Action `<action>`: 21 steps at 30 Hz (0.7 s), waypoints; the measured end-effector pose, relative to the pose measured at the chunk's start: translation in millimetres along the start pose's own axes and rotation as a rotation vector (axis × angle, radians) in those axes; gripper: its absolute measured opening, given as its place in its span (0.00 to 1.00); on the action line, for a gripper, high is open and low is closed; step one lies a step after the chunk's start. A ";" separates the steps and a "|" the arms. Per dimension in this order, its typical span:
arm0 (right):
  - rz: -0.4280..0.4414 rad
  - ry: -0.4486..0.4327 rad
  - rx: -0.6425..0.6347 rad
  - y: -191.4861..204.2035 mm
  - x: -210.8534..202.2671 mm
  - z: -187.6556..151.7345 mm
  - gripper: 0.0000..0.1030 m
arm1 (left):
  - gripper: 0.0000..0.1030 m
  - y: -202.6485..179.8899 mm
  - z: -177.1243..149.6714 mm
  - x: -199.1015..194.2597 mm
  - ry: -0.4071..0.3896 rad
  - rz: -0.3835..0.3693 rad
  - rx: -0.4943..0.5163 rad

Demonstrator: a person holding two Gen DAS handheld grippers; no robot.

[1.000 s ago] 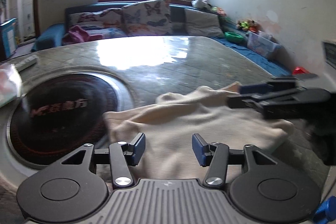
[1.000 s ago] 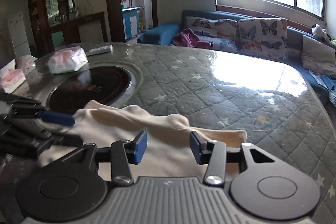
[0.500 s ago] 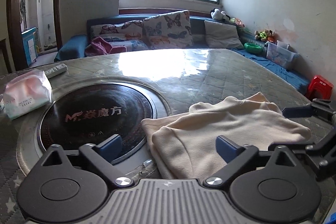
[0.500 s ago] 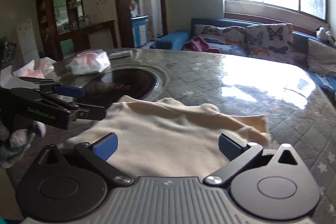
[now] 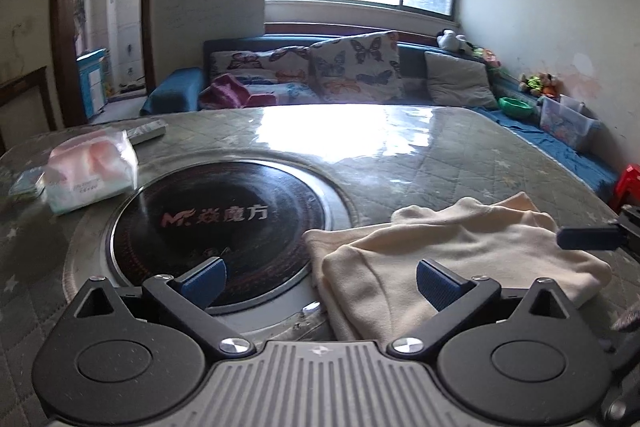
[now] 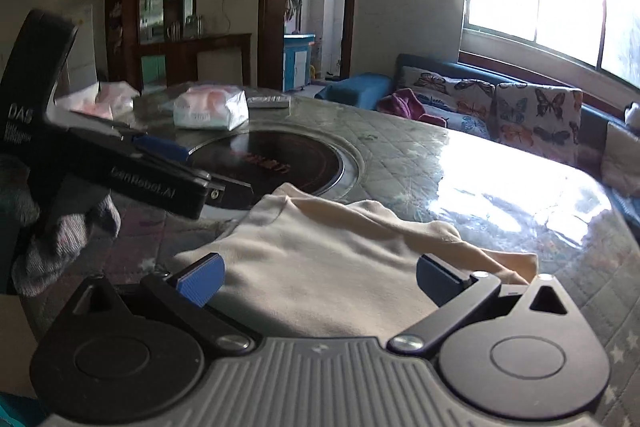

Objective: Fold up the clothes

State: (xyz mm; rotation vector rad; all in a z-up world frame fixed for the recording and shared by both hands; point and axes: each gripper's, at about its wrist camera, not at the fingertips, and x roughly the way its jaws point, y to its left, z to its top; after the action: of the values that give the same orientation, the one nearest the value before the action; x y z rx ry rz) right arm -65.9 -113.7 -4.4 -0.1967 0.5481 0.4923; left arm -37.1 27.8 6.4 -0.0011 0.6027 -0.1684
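A folded cream garment [image 5: 448, 259] [image 6: 332, 247] lies on the quilted table, beside the black round cooktop [image 5: 224, 223]. My left gripper [image 5: 320, 285] is open, hovering back from the garment's left edge, nothing between its blue pads. My right gripper [image 6: 320, 279] is open too, held above the near part of the garment without touching it. In the right wrist view the left gripper [image 6: 160, 163] shows at the left, held by a gloved hand [image 6: 60, 227]. One blue fingertip [image 5: 584, 238] of the right gripper pokes in at the right of the left wrist view.
A tissue pack [image 5: 90, 173] and a remote [image 5: 148, 131] lie at the table's far left. A sofa with butterfly cushions [image 5: 352, 67] runs behind the table. A red stool [image 5: 626, 183] and a storage box [image 5: 568, 121] stand by the right wall.
Both grippers opened wide and pulled back and up from the garment, which now lies folded and released on the table.
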 end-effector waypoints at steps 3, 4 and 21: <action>0.019 0.039 -0.038 8.7 2.4 0.4 1.00 | 1.00 7.3 0.7 2.4 0.022 0.041 -0.025; 0.029 0.040 -0.055 11.5 1.8 0.1 1.00 | 1.00 10.4 1.0 3.0 0.028 0.051 -0.035; 0.133 0.136 -0.397 77.1 34.7 2.1 0.60 | 0.97 40.5 -0.6 12.2 0.121 0.038 -0.230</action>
State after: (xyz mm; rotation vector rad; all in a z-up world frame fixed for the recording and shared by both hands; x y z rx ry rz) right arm -77.6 -32.6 -25.3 -0.5785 0.5948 0.7197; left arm -21.2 65.9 -3.0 -0.2027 0.7401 -0.0623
